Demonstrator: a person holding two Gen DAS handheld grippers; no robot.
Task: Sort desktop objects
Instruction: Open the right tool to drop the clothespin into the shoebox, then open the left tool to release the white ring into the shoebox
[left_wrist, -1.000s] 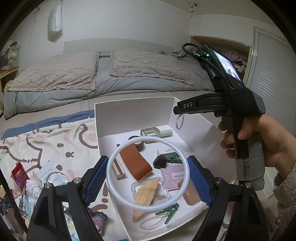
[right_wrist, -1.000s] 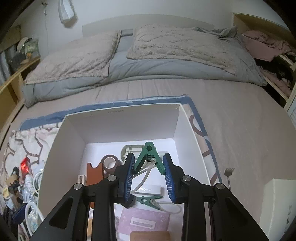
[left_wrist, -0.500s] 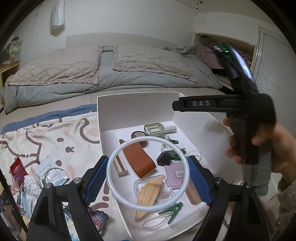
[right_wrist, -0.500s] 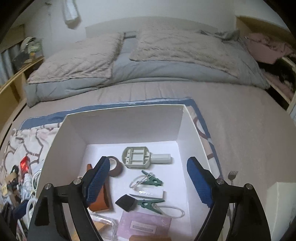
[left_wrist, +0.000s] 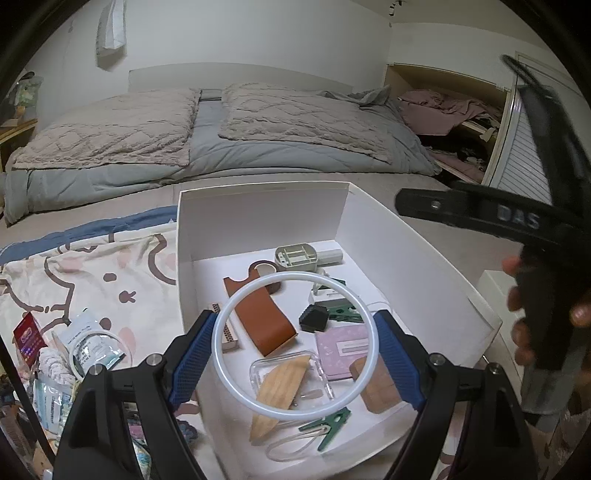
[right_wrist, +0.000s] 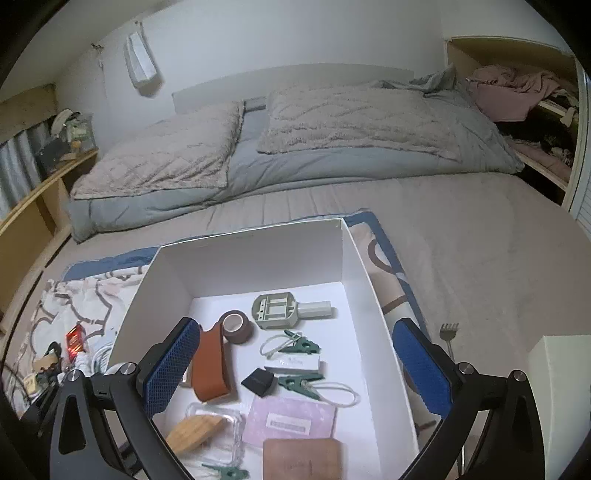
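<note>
My left gripper (left_wrist: 295, 345) is shut on a white ring (left_wrist: 258, 397), held flat above the white box (left_wrist: 258, 210). The box holds a brown leather piece (left_wrist: 264, 321), a tape roll (right_wrist: 236, 325), a grey-green plastic tool (right_wrist: 284, 309), green clips with cords (right_wrist: 301, 345), a black wedge (right_wrist: 258, 381), a pink card (right_wrist: 291, 415), a wooden wedge in a clear case (left_wrist: 280, 380) and a brown block (left_wrist: 376, 386). My right gripper (right_wrist: 295, 367) is open and empty above the box; its body shows at the right of the left wrist view (left_wrist: 480, 218).
A patterned cloth (left_wrist: 92, 273) left of the box carries loose items: a red packet (left_wrist: 26, 336), a tape packet (left_wrist: 92, 347), wrapped bits. A fork (right_wrist: 448, 332) and a white block (right_wrist: 557, 362) lie right of the box. Pillows and a blanket lie behind.
My right gripper opened and let the green clip fall into the box, then drew back to the right. My left gripper keeps the ring over the box.
</note>
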